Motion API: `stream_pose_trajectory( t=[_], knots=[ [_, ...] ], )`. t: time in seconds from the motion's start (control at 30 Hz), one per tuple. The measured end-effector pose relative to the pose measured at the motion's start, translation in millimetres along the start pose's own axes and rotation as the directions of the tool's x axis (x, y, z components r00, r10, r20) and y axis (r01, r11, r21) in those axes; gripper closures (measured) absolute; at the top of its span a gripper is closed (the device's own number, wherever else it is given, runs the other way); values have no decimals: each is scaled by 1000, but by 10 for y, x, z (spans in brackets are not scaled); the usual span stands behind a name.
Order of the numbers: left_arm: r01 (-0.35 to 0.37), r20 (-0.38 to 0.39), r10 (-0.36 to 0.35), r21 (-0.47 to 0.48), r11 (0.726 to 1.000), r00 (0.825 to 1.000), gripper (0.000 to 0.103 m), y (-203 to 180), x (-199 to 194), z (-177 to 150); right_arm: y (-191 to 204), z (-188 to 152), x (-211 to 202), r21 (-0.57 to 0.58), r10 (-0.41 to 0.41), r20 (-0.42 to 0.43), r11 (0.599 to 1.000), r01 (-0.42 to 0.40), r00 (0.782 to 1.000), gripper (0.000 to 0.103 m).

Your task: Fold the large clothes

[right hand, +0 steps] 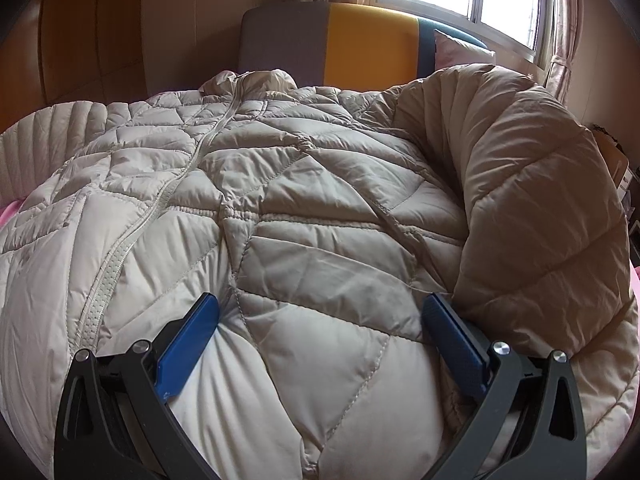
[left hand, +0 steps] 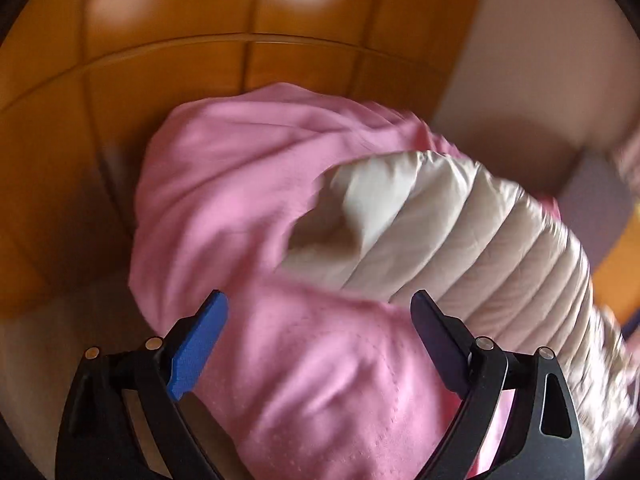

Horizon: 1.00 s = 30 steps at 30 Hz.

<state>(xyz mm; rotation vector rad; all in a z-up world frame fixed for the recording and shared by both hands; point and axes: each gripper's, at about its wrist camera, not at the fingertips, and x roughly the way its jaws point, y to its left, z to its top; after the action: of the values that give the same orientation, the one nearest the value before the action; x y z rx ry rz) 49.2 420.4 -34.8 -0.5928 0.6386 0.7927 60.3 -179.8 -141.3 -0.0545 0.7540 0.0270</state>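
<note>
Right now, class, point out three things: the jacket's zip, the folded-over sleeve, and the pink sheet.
zip (right hand: 120,248): right wrist view, on the middle of the zip.
sleeve (right hand: 536,200): right wrist view, on its quilted top.
pink sheet (left hand: 224,184): left wrist view, on a bare stretch.

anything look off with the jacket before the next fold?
One sleeve is already flopped over the quilted jacket body; the other sleeve lies stretched out across the pink sheet. Zipper is closed. No damage visible.
</note>
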Motion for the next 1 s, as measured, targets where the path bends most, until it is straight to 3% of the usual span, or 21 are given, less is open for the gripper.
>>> stream_pose_trajectory(
  t=[0.07, 0.17, 0.27, 0.37, 0.47, 0.53, 0.57, 0.63, 0.7, 0.8, 0.9, 1.0],
  knots=[
    [34, 28, -33, -33, 999, 999, 11, 17, -119, -58, -1, -2, 0, -1, -1, -5, 1000, 1, 1000, 2],
    [75, 57, -74, -5, 997, 996, 11, -180, -376, -280, -29, 63, -38, 7, 21, -46, 1000, -21, 999, 2],
    [227, 19, -230, 96, 969, 973, 11, -620, -604, -651, -98, 135, -178, 29, 50, -35, 998, -49, 998, 2],
    [347, -59, -342, 200, 917, 938, 11, -1116, -750, -1027, -172, 162, -327, 21, 30, 3, 999, -31, 1000, 2],
    [462, -196, -419, 350, 815, 887, 11, -1668, -848, -1612, -290, 140, -351, -20, 11, -26, 1000, -11, 1000, 2],
    [459, -237, -393, 452, 764, 888, 11, -1936, -842, -1932, -401, 131, -336, -61, -39, -46, 997, 36, 998, 2],
    [445, -244, -373, 505, 739, 895, 11, -2028, -812, -2070, -485, 128, -340, -75, -68, -44, 995, 64, 997, 2],
    [392, -235, -315, 586, 709, 920, 11, -2086, -674, -2238, -732, 160, -357, -77, -121, -28, 990, 119, 992, 2],
    [357, -211, -291, 640, 680, 933, 11, -2110, -591, -2383, -1021, 221, -352, -52, -162, -26, 986, 161, 986, 2],
    [358, -187, -315, 643, 677, 931, 8, -2071, -556, -2402, -1530, 325, -265, 16, -242, -36, 970, 242, 970, 2],
    [375, -203, -320, 616, 693, 925, 4, -1995, -523, -2355, -2016, 397, -99, 97, -300, -74, 947, 306, 951, 2],
    [388, -215, -326, 596, 703, 921, 4, -1970, -530, -2352, -2430, 401, 6, 177, -384, -107, 900, 398, 917, 2]
  ],
)
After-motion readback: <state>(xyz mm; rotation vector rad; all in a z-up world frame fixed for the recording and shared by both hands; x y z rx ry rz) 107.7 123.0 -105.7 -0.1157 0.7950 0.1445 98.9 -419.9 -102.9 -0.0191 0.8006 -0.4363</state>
